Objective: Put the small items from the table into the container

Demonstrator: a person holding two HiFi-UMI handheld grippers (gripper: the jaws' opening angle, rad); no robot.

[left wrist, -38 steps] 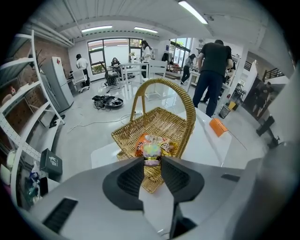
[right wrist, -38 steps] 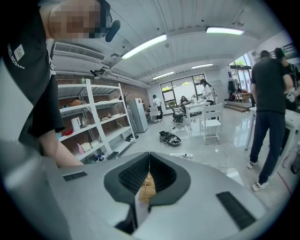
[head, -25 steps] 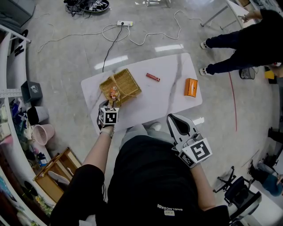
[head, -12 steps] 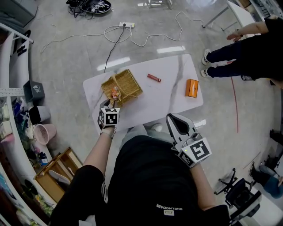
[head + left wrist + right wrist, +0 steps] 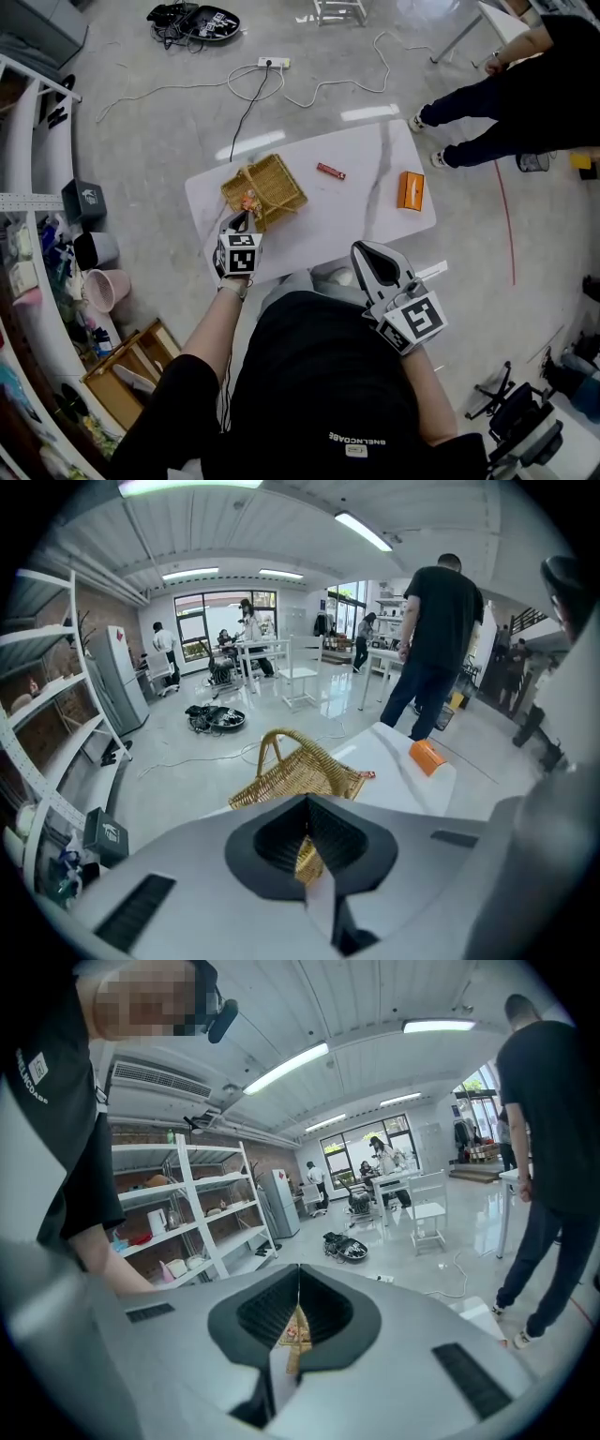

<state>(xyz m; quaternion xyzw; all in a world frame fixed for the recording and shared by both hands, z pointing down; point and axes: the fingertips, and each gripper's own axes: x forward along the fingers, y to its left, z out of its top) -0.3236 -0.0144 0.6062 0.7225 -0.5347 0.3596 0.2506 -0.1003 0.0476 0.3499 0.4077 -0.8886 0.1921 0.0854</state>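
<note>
A wicker basket (image 5: 269, 185) with a handle stands on the left part of the white table (image 5: 366, 211) and holds a small orange-and-white item (image 5: 247, 199). A red bar (image 5: 330, 171) lies at mid table and an orange box (image 5: 410, 188) at the right. My left gripper (image 5: 240, 222) hangs just above the basket's near corner, shut and empty. The left gripper view shows the basket (image 5: 302, 772) beyond its tips (image 5: 309, 806). My right gripper (image 5: 368, 253) is held off the table's near edge, shut, holding nothing. Its own view (image 5: 298, 1277) shows only a sliver of the basket (image 5: 296, 1332).
A person in black (image 5: 525, 75) stands beyond the table's far right corner. Cables and a power strip (image 5: 274, 64) lie on the floor behind the table. Shelving (image 5: 28, 216) and a pink bin (image 5: 103, 289) stand to my left.
The left gripper's jaws have shut, and it has lifted and drawn back a little from the basket. The right gripper has stayed put. The person at the back has shifted.
</note>
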